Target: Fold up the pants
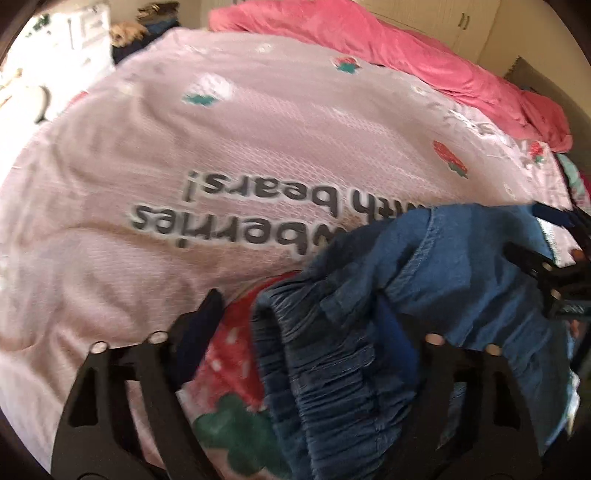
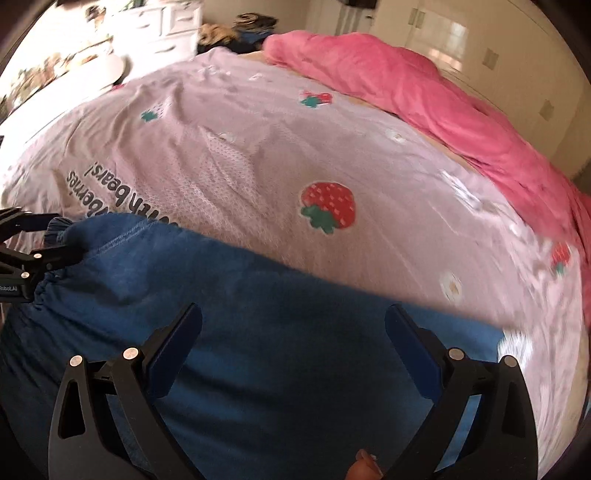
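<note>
Blue denim pants [image 1: 388, 295] with a gathered elastic waistband lie bunched on a pink strawberry-print bedspread [image 1: 184, 147]. My left gripper [image 1: 299, 314] is open; the waistband sits between its wide-spread fingers. In the right wrist view the pants [image 2: 258, 295] spread flat under my right gripper [image 2: 293, 321], which is open just above the fabric. The left gripper [image 2: 48, 243] shows at that view's left edge at the waistband. The right gripper [image 1: 554, 258] shows at the left wrist view's right edge, over the pants.
A crumpled pink blanket [image 2: 424, 96] lies along the far side of the bed. White drawers [image 2: 162, 26] and a pile of clothes [image 2: 236, 29] stand beyond the bed's far left. Cupboard doors [image 2: 443, 26] line the back wall.
</note>
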The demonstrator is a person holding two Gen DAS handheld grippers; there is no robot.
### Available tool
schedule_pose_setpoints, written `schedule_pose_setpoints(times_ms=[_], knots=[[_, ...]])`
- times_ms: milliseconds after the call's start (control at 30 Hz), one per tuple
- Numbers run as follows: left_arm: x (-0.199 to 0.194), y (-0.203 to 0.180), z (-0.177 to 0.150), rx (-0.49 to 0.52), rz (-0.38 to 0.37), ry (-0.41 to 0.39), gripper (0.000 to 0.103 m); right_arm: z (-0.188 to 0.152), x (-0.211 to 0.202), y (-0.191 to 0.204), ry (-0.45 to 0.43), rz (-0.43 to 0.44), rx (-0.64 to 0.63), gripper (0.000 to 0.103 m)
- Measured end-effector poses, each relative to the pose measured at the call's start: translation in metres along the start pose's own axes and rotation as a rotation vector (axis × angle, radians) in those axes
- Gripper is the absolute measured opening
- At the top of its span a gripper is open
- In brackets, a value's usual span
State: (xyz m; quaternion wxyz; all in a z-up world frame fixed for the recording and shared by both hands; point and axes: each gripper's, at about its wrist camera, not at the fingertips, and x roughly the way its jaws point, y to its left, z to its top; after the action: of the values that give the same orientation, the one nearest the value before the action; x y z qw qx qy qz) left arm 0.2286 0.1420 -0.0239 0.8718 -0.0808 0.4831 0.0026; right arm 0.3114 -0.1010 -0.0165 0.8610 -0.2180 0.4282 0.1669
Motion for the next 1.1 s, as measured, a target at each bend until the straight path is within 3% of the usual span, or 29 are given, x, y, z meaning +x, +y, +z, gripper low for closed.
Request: schedule_pose_setpoints(times_ms=[167,233,367,500,633,733,767,800,933,1100], knots=[[0.001,-0.017,-0.003,0.125,0.038,-0.041,0.035,0.018,0.020,0.008,0.011,0.048,-0.108,0.099],[-0.004,-0.019,-0.003,0.150,0.033,-0.062,0.028,0.022,0.022,0.016,0.008,0.069,-0.157,0.098],[-0.016,-0.022,-0.006,0.177,0.012,-0.092,0.025,0.028,0.024,0.032,0.002,0.089,-0.247,0.096],[-0.037,-0.025,-0.009,0.184,-0.030,-0.152,0.024,0.028,0.028,0.049,0.021,0.077,-0.348,0.081],[-0.048,-0.034,-0.013,0.214,-0.070,-0.182,0.023,0.030,0.031,0.054,0.009,0.112,-0.343,0.079],[-0.051,-0.036,-0.015,0.224,-0.090,-0.184,0.023,0.028,0.032,0.055,0.010,0.167,-0.323,0.049],[-0.052,-0.035,-0.015,0.222,-0.092,-0.185,0.022,0.026,0.030,0.057,0.005,0.201,-0.311,0.033],[-0.052,-0.035,-0.015,0.218,-0.095,-0.185,0.022,0.023,0.026,0.058,-0.019,0.209,-0.299,0.028],[-0.054,-0.029,-0.017,0.195,-0.096,-0.185,0.022,0.009,0.009,0.059,-0.065,0.203,-0.236,0.012],[-0.057,-0.026,-0.019,0.178,-0.092,-0.191,0.023,-0.014,-0.027,0.046,-0.158,0.241,-0.103,0.009]])
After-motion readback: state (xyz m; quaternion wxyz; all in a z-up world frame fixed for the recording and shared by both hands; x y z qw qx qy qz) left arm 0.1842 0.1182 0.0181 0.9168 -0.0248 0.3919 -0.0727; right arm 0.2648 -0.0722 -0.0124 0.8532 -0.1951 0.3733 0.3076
